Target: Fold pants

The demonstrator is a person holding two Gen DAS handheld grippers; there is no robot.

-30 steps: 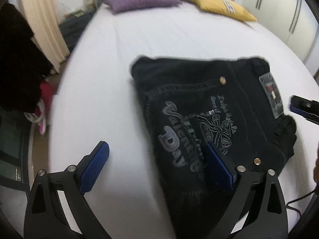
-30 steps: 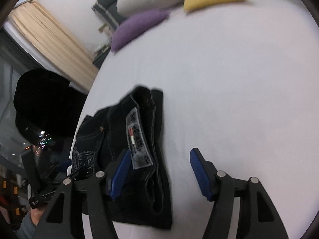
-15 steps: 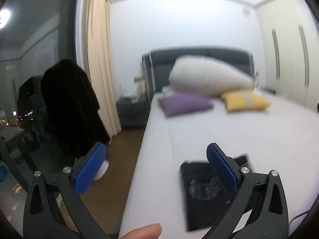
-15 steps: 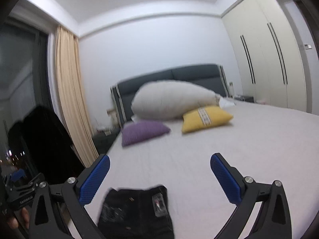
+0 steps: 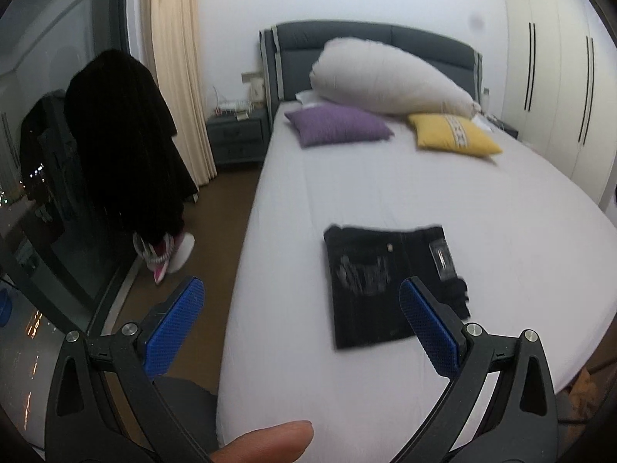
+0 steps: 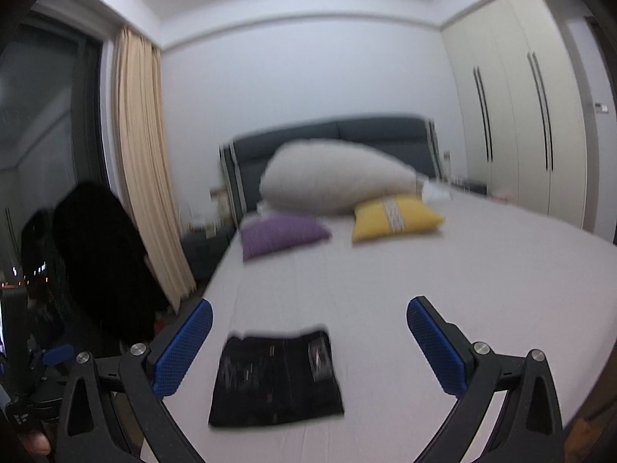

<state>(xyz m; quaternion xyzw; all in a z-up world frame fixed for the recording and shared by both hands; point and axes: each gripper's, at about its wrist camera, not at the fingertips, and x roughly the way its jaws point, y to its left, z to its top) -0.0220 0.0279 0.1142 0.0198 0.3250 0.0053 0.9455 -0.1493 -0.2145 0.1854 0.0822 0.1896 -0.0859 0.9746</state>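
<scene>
Both grippers have pulled back, jaws apart and empty; folded pants blurred on bed.

Folded pants lie flat on bed

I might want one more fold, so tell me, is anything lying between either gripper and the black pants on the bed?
Nothing visible does. The folded pants lie alone on bare sheet of the bed, with the open left gripper and open right gripper held back from them. The purple pillow and yellow pillow sit far beyond, by the headboard.
</scene>
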